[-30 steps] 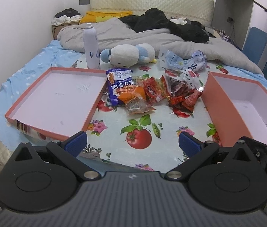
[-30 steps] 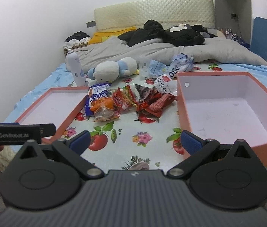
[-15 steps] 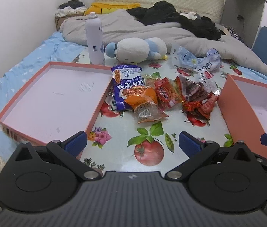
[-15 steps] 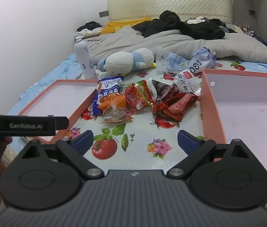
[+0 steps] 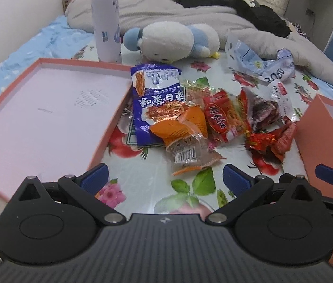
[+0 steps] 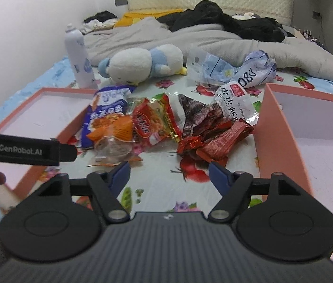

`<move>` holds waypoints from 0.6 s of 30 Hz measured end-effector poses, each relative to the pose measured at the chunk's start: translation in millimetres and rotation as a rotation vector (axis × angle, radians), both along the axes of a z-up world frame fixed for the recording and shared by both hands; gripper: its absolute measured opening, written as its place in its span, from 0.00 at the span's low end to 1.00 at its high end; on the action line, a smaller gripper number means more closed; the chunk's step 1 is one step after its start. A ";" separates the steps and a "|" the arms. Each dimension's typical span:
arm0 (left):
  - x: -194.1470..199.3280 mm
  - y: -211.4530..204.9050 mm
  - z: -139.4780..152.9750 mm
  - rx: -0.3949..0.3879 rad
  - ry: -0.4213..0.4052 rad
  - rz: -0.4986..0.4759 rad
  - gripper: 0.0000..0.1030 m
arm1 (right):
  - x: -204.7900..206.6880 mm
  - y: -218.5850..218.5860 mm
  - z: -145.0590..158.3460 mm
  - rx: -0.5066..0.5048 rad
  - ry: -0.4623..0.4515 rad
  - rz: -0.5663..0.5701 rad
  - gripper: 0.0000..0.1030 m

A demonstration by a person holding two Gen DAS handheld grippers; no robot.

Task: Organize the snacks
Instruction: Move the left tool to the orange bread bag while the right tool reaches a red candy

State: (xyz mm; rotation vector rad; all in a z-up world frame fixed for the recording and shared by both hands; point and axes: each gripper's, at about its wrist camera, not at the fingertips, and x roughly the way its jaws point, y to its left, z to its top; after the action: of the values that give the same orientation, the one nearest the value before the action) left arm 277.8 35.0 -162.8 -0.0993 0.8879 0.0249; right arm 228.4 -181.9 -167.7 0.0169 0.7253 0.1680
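Nearest, the left gripper (image 5: 164, 180) stands spread and empty while the right gripper (image 6: 169, 173) narrows on nothing, both short of the heap of crinkly snack packets (image 6: 166, 127) lying between a shallow pink-rimmed tray (image 5: 48, 115) left and deeper pink box (image 6: 308, 141) right.

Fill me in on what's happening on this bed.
A person holds a two-finger gripper in each hand over a pile of snack packets on the flowered cloth, between two pink boxes. The left gripper is open and holds nothing; it points at the orange packet. The right gripper is closing its jaws short of the red wrappers, with nothing between them. The left box holds no snacks, and none show in the visible part of the right box.
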 end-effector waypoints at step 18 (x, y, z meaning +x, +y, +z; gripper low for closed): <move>76.5 -3.4 -63.2 -0.142 0.061 -0.028 0.99 | 78.0 2.7 -57.0 -0.104 -0.007 -0.025 0.65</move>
State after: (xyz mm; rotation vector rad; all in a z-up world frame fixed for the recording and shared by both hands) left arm 354.3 31.6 -226.0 -0.2199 0.9511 -0.0616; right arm 306.4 -179.2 -224.7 -0.0742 0.7255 0.1062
